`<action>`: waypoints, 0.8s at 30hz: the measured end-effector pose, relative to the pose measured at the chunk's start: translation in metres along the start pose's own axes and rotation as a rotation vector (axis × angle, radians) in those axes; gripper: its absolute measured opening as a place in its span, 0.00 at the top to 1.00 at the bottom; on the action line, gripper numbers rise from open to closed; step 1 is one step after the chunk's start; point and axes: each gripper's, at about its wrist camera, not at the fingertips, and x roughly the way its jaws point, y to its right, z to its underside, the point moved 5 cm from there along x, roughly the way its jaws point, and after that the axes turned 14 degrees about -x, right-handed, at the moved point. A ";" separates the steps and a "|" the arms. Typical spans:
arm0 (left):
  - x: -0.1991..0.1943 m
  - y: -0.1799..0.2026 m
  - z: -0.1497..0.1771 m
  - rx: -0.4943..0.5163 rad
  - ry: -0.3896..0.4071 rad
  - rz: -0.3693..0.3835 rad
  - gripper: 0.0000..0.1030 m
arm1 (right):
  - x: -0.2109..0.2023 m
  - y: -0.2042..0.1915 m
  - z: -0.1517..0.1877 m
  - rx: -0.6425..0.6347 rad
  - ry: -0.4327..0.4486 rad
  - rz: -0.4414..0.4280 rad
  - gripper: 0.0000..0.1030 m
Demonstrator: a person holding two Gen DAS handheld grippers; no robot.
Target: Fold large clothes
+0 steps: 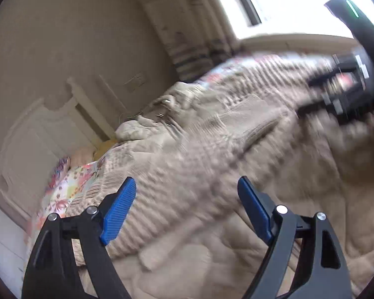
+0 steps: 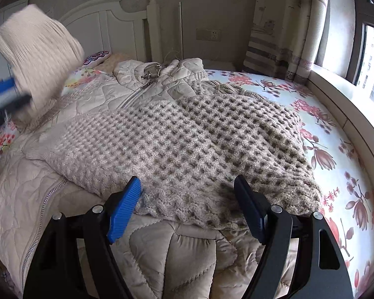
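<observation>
at far left of the right wrist view, the left hand-held gripper is a blur beside a raised cream knit sleeve; i cannot tell whether it grips it. centre, the waffle-knit sweater lies on a quilted jacket on the bed. the right hand-held gripper hovers wide open, holding nothing. risk: the 2 garments snag and drag together.

white headboard, beige wall, bright window, striped curtain.
</observation>
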 end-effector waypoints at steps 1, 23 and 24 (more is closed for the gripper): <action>-0.004 0.006 0.007 0.014 -0.003 -0.006 0.19 | -0.001 0.002 0.000 0.010 0.004 -0.003 0.29; -0.011 -0.228 0.097 -0.819 -0.192 -0.201 0.14 | -0.003 -0.013 -0.029 0.276 0.020 -0.313 0.43; -0.001 -0.226 0.098 -0.831 -0.196 -0.198 0.14 | 0.007 -0.017 -0.029 0.290 -0.014 -0.321 0.44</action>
